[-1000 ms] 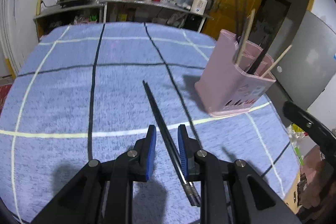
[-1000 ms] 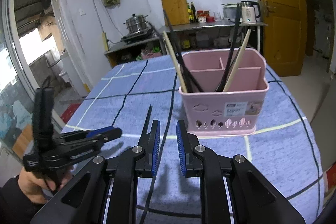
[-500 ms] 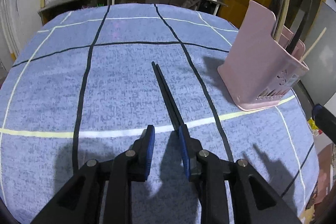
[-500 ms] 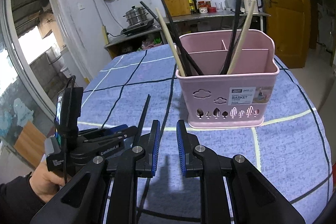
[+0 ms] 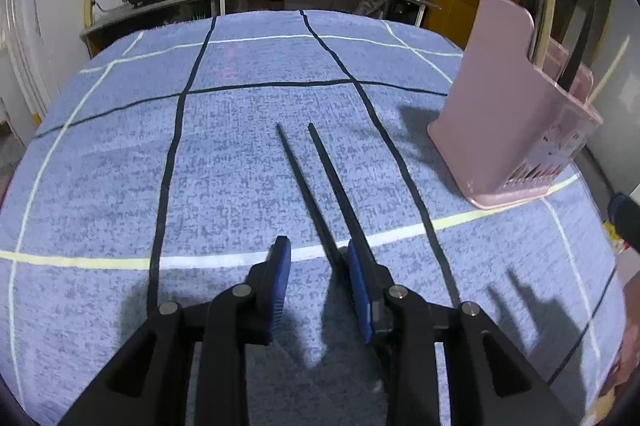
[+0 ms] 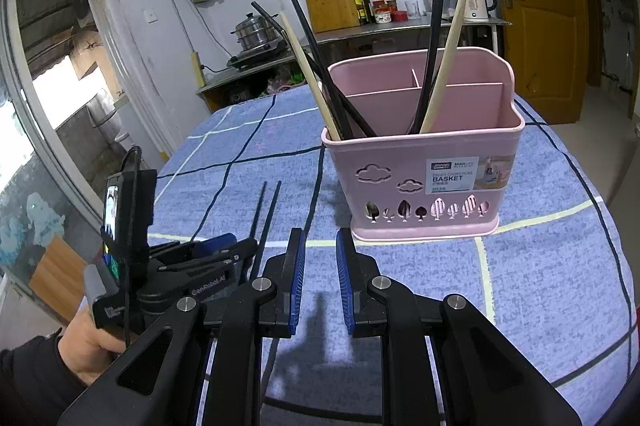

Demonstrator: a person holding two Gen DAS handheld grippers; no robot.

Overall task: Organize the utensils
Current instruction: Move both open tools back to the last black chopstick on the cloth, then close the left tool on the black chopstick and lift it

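Left gripper (image 5: pixel 314 258) sits low over the blue checked tablecloth (image 5: pixel 224 162), jaws spread apart, nothing clamped between the blue pads (image 5: pixel 282 266). The pair of black chopsticks (image 5: pixel 320 194) lies flat on the cloth, running away from the camera toward the far side of the table, tips slightly parted. Their near ends pass by the right-hand pad: one stick runs just inside it, the other appears to slip beneath or against that finger, though the fisheye angle makes real contact hard to call. The left-hand pad stands clear of both sticks, with open cloth in the gap. Off to the right stands the pink utensil basket (image 5: pixel 508 114), upright on the cloth, well apart from the chopsticks on the table, already carrying several black and pale wooden sticks. Over on the right wrist view, the right gripper (image 6: pixel 320 258) hovers above the cloth with its jaws released, a narrow gap between the pads and nothing held. The basket (image 6: pixel 424 162) sits just ahead of it and a little right, front compartment holding black chopsticks and two pale wooden ones (image 6: pixel 442 62) leaning outward. To the lower left in that view, the left gripper (image 6: pixel 224 246) is gripped in the person's hand (image 6: pixel 90 342), with the black chopsticks (image 6: pixel 266 214) stretching forward from its fingers along the cloth, beside the right gripper's left finger.
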